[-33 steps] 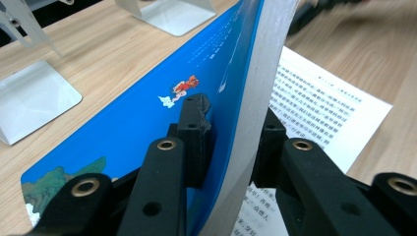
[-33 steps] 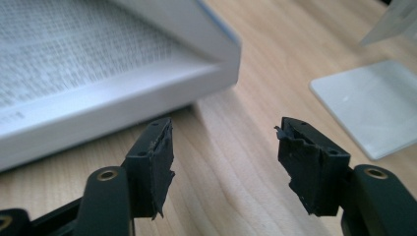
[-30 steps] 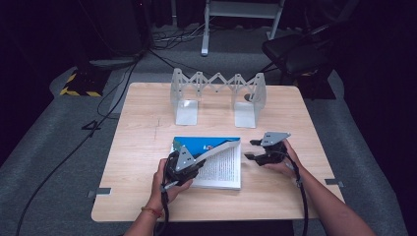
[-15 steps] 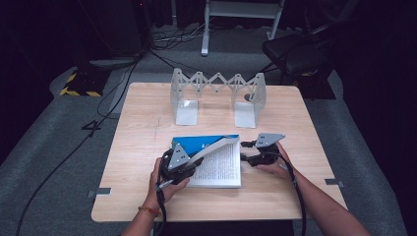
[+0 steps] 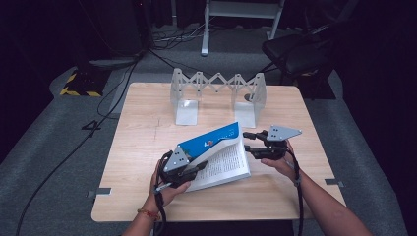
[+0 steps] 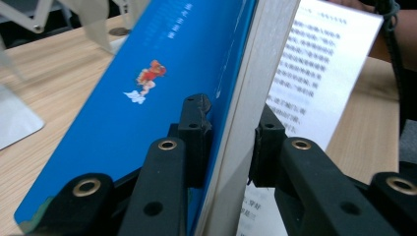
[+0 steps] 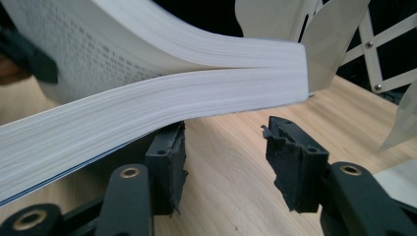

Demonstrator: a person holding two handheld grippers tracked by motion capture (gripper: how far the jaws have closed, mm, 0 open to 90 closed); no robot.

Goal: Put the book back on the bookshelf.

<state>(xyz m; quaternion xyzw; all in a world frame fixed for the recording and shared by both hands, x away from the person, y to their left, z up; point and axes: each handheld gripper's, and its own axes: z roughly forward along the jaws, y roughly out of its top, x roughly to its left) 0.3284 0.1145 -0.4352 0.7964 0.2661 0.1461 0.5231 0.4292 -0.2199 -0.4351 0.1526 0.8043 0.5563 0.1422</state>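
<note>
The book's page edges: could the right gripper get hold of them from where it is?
Probably yes: the right gripper sits just below the book, its page edges facing it, jaws apart, nothing between. The left gripper clamps the cover side.

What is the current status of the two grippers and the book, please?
Left gripper clamped on blue cover and front pages. Right gripper closing, nothing between pads. Book part open on table. Folding rack behind, clear.

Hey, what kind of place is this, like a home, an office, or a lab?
Most likely a lab or recording studio, not a home. A bare wooden table stands on grey carpet amid dark surroundings, cables trail across the floor, and black-and-yellow hazard tape marks an equipment base behind it.
</note>
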